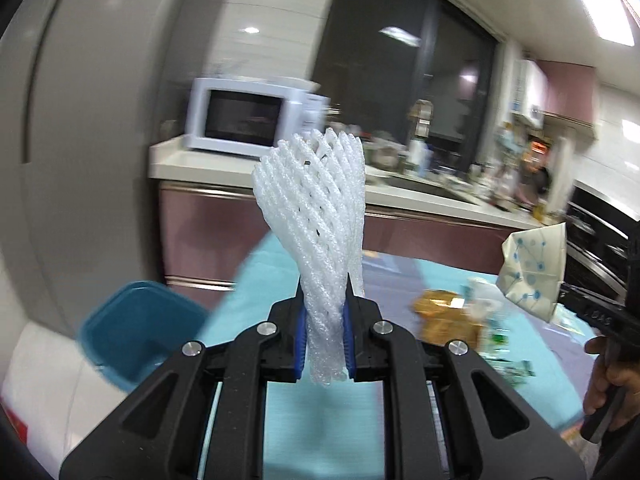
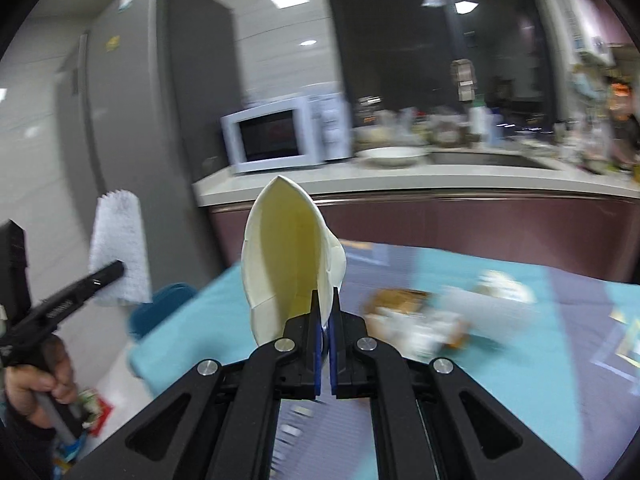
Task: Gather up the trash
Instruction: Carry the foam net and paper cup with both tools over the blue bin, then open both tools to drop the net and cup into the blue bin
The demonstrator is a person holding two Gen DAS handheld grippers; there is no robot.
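My left gripper (image 1: 325,292) is shut on a white foam fruit net (image 1: 316,208), held upright above the table; the net also shows at the left of the right wrist view (image 2: 118,240). My right gripper (image 2: 325,300) is shut on a crushed cream paper cup (image 2: 288,256), held above the table; the cup with its blue dots shows at the right of the left wrist view (image 1: 534,272). A blue trash bin (image 1: 136,332) stands by the table's left edge and also shows in the right wrist view (image 2: 160,308). More trash, a brown wrapper (image 1: 444,312) and small packets, lies on the table.
The table has a teal and purple cloth (image 1: 532,344). Behind it runs a counter (image 2: 400,182) with a white microwave (image 1: 252,120), a bowl (image 2: 392,156) and clutter. A grey fridge (image 2: 132,120) stands at the left. Litter lies on the floor (image 2: 92,408).
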